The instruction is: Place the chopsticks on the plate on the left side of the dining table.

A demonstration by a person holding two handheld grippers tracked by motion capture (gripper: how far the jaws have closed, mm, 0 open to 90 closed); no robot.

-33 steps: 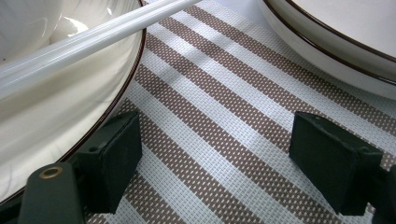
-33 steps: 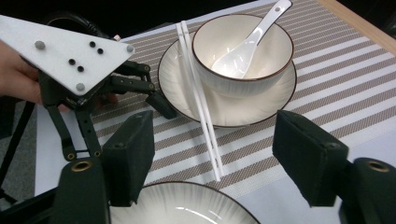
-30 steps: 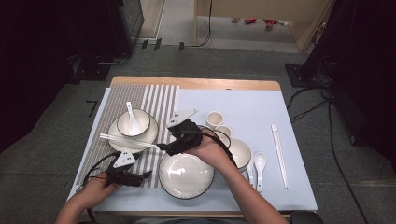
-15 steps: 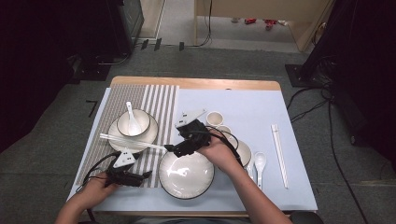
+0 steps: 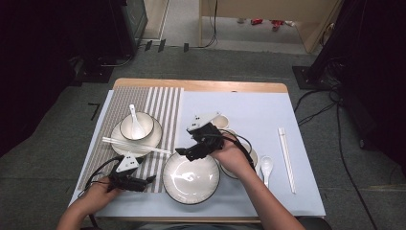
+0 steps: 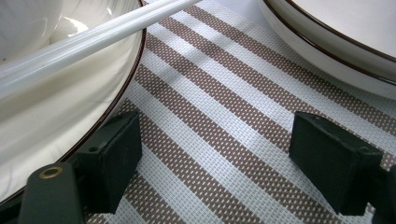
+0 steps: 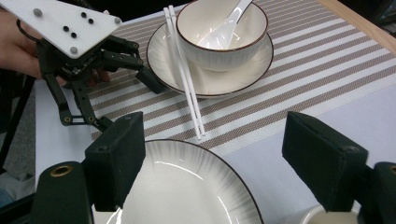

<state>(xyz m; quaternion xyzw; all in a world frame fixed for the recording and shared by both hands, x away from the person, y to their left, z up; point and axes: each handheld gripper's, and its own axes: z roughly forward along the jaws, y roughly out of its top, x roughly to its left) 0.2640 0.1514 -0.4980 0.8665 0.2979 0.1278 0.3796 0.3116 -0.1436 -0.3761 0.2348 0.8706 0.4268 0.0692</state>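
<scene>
My left gripper (image 5: 148,180) (image 6: 215,154) rests low over the striped placemat (image 6: 224,121), jaws open with only mat between them. A saucer (image 6: 60,107) with white chopsticks (image 6: 88,39) across it lies just to its left. The rim of a large white plate (image 6: 336,51) is at its right. My right gripper (image 5: 186,153) (image 7: 229,163) hovers over the near edge of that plate (image 5: 190,179) (image 7: 187,186). Its jaws have just been opening and stand open, gripping nothing. Beyond it sit a bowl (image 7: 219,32) holding a white spoon (image 7: 226,25) and the left gripper (image 7: 130,102).
At the right of the pale cloth (image 5: 249,105) lie a second spoon (image 5: 266,165) and a pair of chopsticks (image 5: 286,153). A small cup (image 5: 221,120) stands behind my right hand, and another bowl (image 5: 242,160) is partly hidden under it. The table's wooden back edge (image 5: 201,85) is far.
My right gripper has drifted a little to the right over the large plate and its jaws stand wider. The left gripper has stayed put.
</scene>
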